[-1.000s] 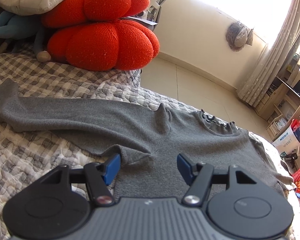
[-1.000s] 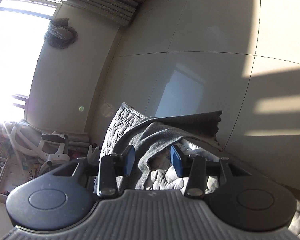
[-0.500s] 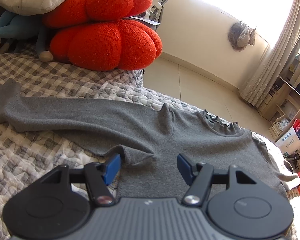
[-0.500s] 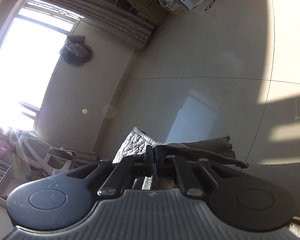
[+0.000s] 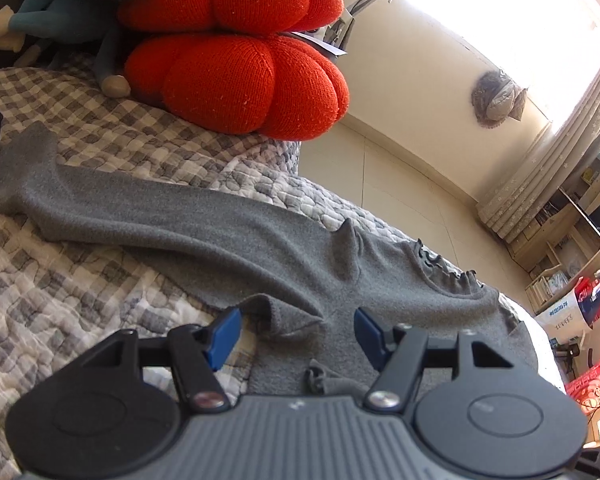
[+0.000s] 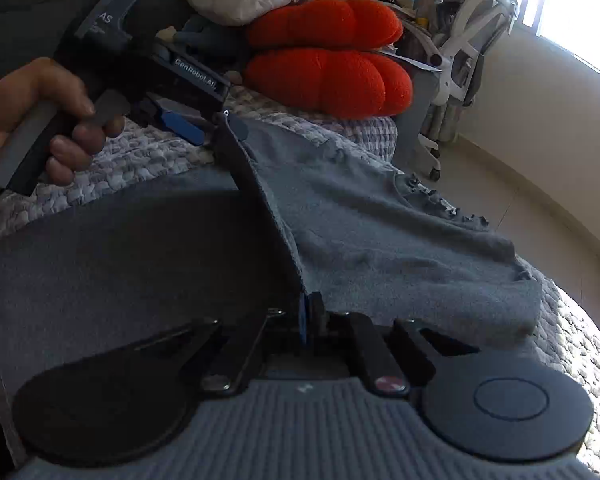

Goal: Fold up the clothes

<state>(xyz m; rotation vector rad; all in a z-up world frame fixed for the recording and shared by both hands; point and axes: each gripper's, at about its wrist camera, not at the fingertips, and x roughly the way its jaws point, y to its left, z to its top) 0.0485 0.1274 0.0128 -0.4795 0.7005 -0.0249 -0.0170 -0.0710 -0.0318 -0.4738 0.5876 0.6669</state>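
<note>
One fold is under way: my right jaws (image 6: 310, 316), apart a second ago, now clamp the sweater (image 5: 300, 264), carrying it over its body; left jaws (image 5: 294, 330) stay apart beside its armpit.

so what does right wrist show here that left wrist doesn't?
Only right wrist: the right claw shut on a lifted edge of the grey sweater, the person's hand gripping the left claw's handle, and a white office chair.

Only left wrist: the left claw open over the sweater near its armpit, the long sleeve stretched across the checked quilt, the curtains and shelves.

Both: the sweater's neckline, the quilt, the orange cushions.
</note>
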